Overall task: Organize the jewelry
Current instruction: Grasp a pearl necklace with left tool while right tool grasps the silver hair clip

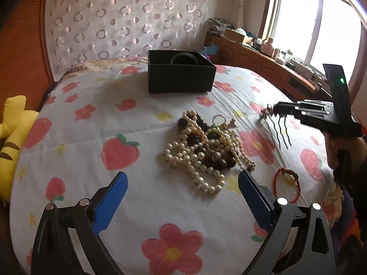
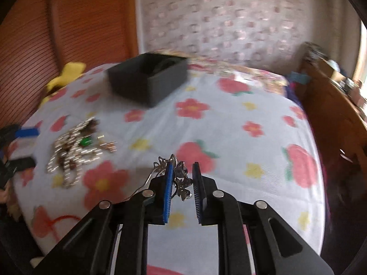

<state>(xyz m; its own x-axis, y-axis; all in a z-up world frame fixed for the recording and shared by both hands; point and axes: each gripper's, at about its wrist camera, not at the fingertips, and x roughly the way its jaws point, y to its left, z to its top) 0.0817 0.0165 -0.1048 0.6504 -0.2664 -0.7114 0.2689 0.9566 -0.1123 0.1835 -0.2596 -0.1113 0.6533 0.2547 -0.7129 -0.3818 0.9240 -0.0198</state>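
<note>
Right gripper (image 2: pixel 182 171) clamps a silver filigree hair comb (image 2: pixel 181 181); left gripper (image 1: pixel 182 181) stands open over the jewelry pile.

In the right wrist view, lower centre of the frame, the blue-padded jaws are nearly closed on the ornate head of the silver filigree hair comb, held above the flower-printed bed quilt (image 2: pixel 229 137). In the left wrist view the same comb hangs at the right edge with its dark wavy prongs pointing down, clear of the quilt. The left gripper's jaws are spread wide and hold nothing. Just beyond them, at frame centre, lies a tangled heap of cream pearl strands and dark brown wooden beads (image 1: pixel 206 149). A red cord bracelet (image 1: pixel 286 185) lies to the lower right. The black rectangular open-top box (image 1: pixel 181 73) sits at upper centre.
</note>
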